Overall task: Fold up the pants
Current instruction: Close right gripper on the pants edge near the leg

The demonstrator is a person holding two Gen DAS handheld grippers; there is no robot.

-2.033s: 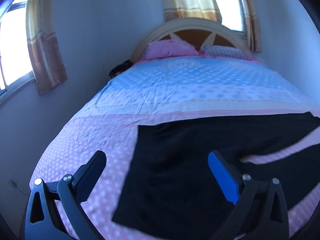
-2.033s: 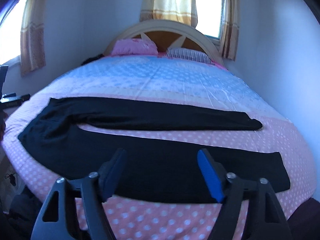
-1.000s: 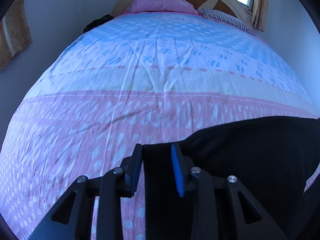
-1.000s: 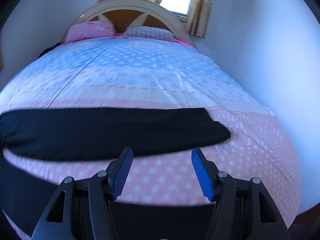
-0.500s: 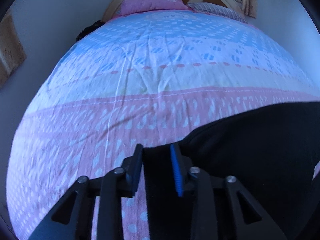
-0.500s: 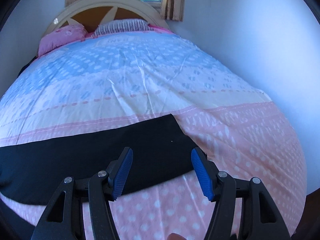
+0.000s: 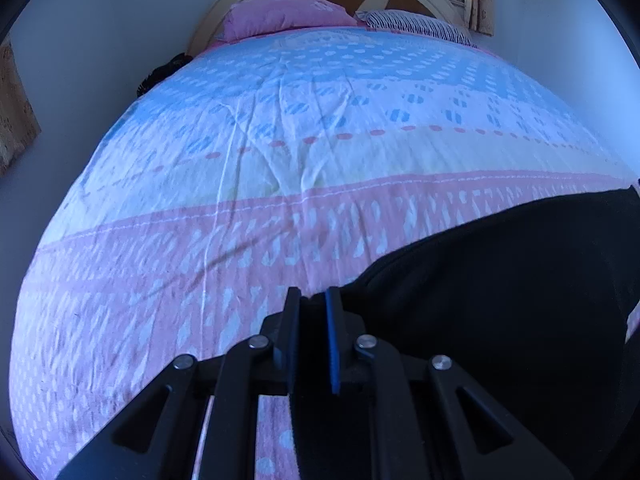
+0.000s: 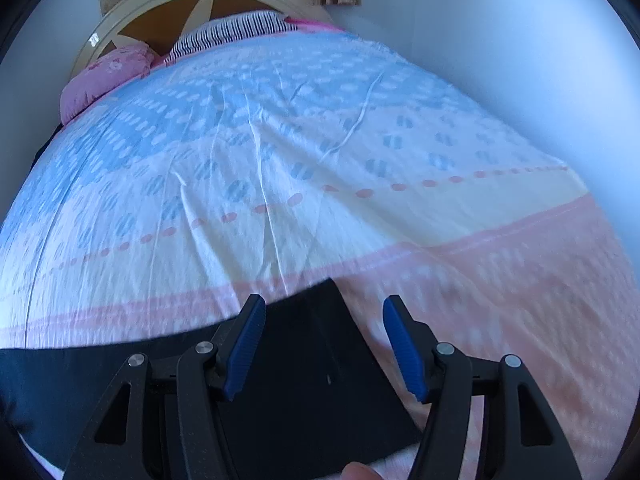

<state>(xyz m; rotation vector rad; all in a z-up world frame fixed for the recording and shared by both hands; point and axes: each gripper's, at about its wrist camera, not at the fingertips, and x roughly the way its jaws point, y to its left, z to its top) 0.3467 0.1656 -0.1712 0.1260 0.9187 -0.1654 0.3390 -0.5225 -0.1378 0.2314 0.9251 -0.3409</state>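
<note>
In the lower centre of the left wrist view, the left gripper [image 7: 311, 312] has its black and blue fingers pressed nearly together, pinching an edge of the black fabric pants [image 7: 500, 300] between them. From that pinch the dark cloth spreads to the lower right of the frame and runs off its right edge, lying on the pink dotted band of the bed's patterned pink, cream and blue sheet [image 7: 200, 260].

In the lower centre of the right wrist view, the right gripper [image 8: 324, 344] is spread wide, its blue-padded fingers straddling the squared end of a pant leg [image 8: 320, 380] without closing on it. The cloth under them lies flat and stretches off to the lower left of the frame. A fingertip [image 8: 358, 472] shows at the bottom edge.

Further out, the sheet is bare up to a pink pillow [image 8: 104, 76] and a striped pillow [image 8: 232, 28] against the arched headboard.

As a judgement, the folding is only beginning: one end is gripped, the other is lined up but not taken, and no completed fold is visible. Closing the right gripper, lifting and laying the halves together all remain.
</note>
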